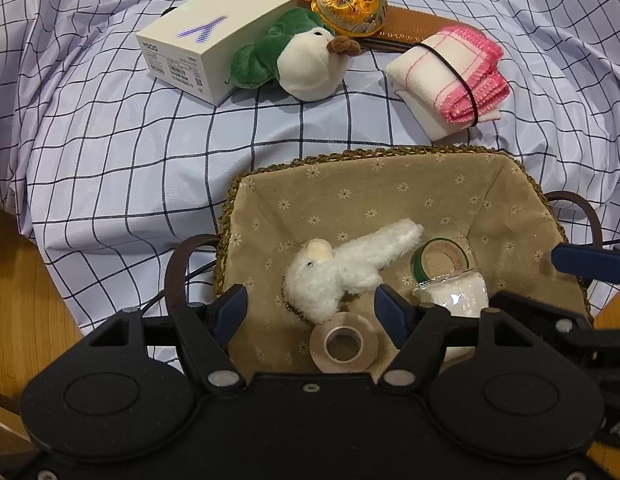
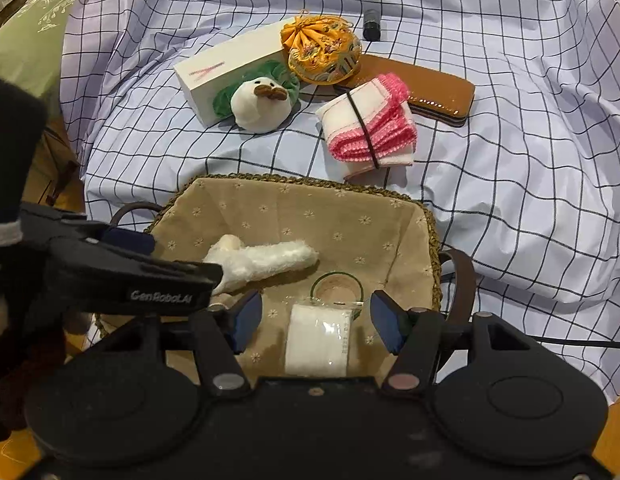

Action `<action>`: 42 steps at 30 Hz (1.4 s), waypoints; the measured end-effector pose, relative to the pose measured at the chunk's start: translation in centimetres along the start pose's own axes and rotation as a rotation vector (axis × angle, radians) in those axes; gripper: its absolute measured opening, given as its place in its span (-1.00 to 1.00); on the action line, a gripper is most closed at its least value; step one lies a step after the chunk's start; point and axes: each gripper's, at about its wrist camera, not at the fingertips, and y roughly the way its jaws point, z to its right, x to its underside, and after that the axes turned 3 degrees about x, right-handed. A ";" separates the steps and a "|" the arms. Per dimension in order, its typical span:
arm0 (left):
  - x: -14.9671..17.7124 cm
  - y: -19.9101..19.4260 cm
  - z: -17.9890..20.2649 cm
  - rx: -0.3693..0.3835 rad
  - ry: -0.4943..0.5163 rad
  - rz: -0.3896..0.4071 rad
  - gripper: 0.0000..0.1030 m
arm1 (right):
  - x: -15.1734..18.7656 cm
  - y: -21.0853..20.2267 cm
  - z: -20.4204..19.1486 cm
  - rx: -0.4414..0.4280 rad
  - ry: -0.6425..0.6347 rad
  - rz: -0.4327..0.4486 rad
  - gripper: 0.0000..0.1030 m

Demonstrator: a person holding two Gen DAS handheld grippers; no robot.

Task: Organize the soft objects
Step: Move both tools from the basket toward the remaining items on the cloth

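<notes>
A: What surface is seen?

B: A checked cloth (image 1: 110,128) is spread over a wooden table (image 1: 26,280), and a lined basket (image 1: 390,184) is set on the cloth at the near edge.

A: How are the grippers placed?

B: Both are held over the basket, tilted downward. The left gripper (image 1: 312,304) is seen with its jaws parted; nothing is pressed between them. The white fluffy toy (image 1: 342,268) and a roll of tape (image 1: 344,344) lie on the basket floor below the gap. The right gripper (image 2: 316,318) is likewise released, with its jaws parted, and a wrapped white pack (image 2: 318,340) lies below it, untouched by either pad.

A: What else is held in the basket?

B: A green-rimmed tape roll (image 2: 337,286) is leaned just behind the pack. The fluffy toy is laid to the left of it.

A: And beyond the basket?

B: A folded pink and white cloth (image 2: 368,128), bound by a black band, is laid on the checked cloth. To the left a green and white plush duck (image 2: 260,100) is rested against a white box (image 2: 226,74). Behind them an orange pouch (image 2: 322,54) is seen beside a brown case (image 2: 438,92), and farthest off a small dark tube (image 2: 372,24) is laid.
</notes>
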 end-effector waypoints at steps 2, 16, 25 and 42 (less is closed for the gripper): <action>0.1 -0.2 -0.2 0.009 -0.005 0.006 0.28 | -0.1 -0.1 0.0 0.009 0.000 0.004 0.16; 0.0 -1.6 -1.4 0.067 -0.036 0.078 0.28 | -2.4 -0.8 0.2 0.078 -0.001 0.047 0.16; -2.1 -2.8 -2.6 0.075 -0.041 0.153 0.28 | -5.5 -1.2 0.9 0.100 0.007 0.099 0.16; -13.7 -3.0 -10.9 0.101 -0.264 0.265 0.29 | -16.6 -0.3 3.6 0.119 0.043 0.237 0.18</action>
